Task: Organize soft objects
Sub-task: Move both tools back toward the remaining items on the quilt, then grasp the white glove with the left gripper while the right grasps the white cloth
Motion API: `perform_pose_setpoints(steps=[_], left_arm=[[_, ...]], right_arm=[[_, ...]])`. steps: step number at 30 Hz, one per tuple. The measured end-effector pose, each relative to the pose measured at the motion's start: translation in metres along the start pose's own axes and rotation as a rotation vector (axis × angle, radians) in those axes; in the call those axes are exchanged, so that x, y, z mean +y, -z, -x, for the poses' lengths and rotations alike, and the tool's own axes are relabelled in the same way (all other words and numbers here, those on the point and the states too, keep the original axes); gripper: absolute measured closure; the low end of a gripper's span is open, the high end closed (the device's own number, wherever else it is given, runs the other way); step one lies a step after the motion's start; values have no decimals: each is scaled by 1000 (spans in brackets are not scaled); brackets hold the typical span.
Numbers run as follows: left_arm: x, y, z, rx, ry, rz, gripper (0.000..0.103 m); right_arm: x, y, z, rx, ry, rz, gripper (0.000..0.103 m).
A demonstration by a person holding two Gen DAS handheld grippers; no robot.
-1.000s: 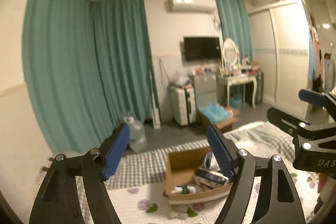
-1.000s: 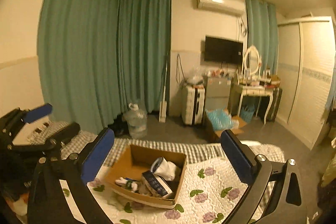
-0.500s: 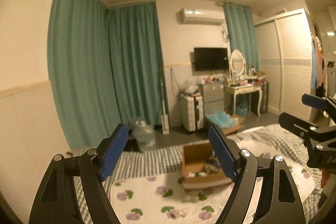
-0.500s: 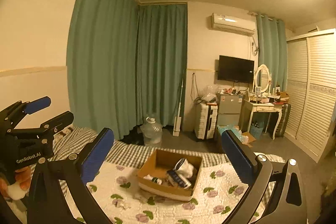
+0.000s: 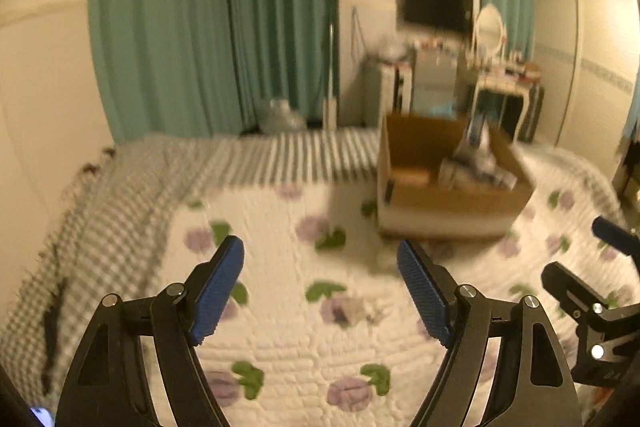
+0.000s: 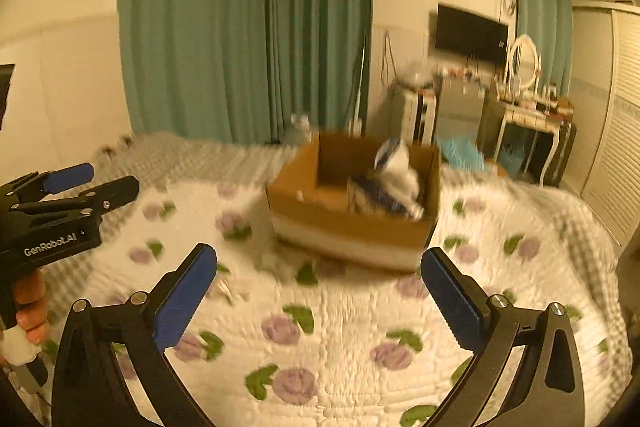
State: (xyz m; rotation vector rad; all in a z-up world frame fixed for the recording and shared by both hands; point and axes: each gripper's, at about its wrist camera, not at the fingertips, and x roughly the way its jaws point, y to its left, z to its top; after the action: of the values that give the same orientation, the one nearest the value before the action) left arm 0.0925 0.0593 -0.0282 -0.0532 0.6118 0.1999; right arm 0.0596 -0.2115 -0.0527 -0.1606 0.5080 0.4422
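My left gripper [image 5: 320,287] and right gripper [image 6: 318,293] both hang over the flowered quilt [image 6: 344,323] with jaws spread wide and nothing between them. The soft things I can make out sit bundled in the cardboard box [image 6: 352,223] ahead, mostly in its right half; a small pale scrap [image 5: 352,307] lies loose on the quilt just beyond my left gripper, too blurred to identify.

Risk, as I judge it: both views are smeared by motion, so a reach made now could miss the scrap, pinch the quilt instead, or nudge the box.

The left view alone shows the scrap clearly between its fingers; the right view alone shows my left hand [image 6: 28,311] on its handle and more of the box's interior.
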Motion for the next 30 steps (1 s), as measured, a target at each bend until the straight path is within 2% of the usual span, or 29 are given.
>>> perform_pose_setpoints(steps=[7, 14, 15, 16, 18, 19, 24, 30], left_arm=[[-23, 45, -77, 192, 48, -49, 26], [-34, 63, -119, 276, 116, -53, 28], [-35, 65, -124, 285, 125, -47, 38], [-36, 67, -128, 291, 130, -46, 54], [-35, 68, -131, 284, 144, -49, 61], [-34, 68, -129, 280, 162, -46, 69], [-19, 63, -117, 245, 187, -12, 69], [1, 50, -101, 169, 107, -26, 69]], right_arm=[[-18, 46, -73, 140, 2, -33, 0], [-30, 60, -125, 237, 7, -65, 0], [-30, 61, -130, 245, 7, -64, 0], [-28, 62, -135, 252, 11, -58, 0], [-24, 63, -141, 259, 20, -49, 0], [-23, 63, -144, 262, 20, -48, 0], [-13, 63, -150, 265, 20, -32, 0], [3, 59, -156, 253, 16, 7, 0]])
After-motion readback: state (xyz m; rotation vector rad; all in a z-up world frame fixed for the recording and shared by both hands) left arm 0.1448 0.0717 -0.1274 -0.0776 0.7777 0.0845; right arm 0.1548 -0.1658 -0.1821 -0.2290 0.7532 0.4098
